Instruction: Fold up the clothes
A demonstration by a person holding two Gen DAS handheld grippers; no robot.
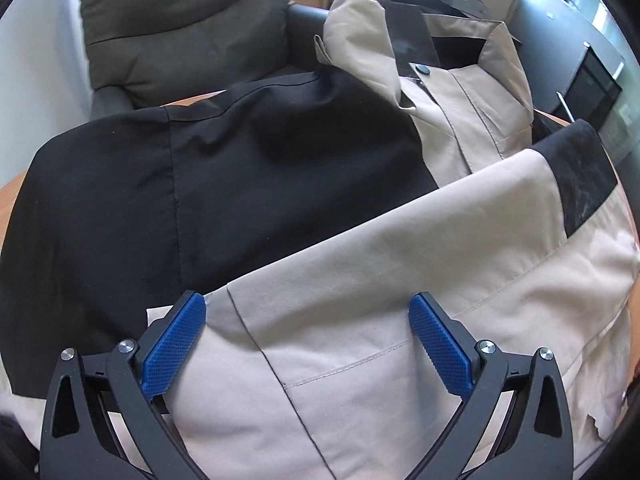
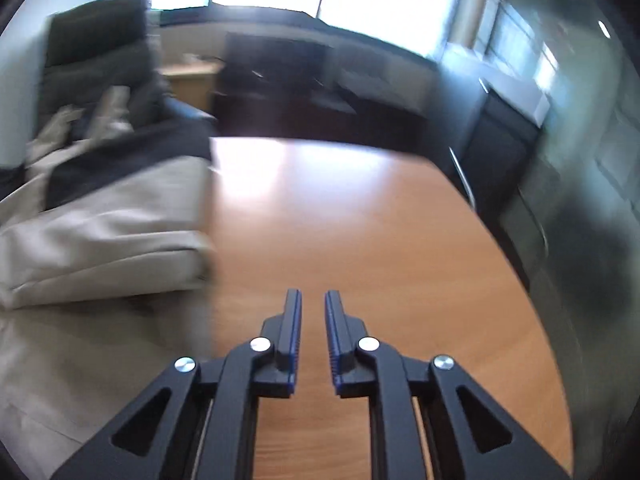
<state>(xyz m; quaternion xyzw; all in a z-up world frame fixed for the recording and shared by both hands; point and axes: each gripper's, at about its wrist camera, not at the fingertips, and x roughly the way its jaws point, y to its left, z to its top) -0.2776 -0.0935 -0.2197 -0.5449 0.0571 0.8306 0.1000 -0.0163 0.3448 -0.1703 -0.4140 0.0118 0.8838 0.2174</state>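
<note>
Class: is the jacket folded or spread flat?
Partly folded. A beige sleeve lies across the jacket, and its right edge is doubled on the table.

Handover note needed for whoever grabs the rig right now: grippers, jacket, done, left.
Left gripper: jaws wide open, over the beige part of the jacket, gripping nothing.
Right gripper: jaws nearly closed with a narrow gap, empty, over bare table to the right of the jacket; that view is blurred.
Jacket: black-and-beige, on the wooden table, armchair behind.
Done: sleeves look folded in over the body.
Left: probably fold the body and tidy up.
</note>
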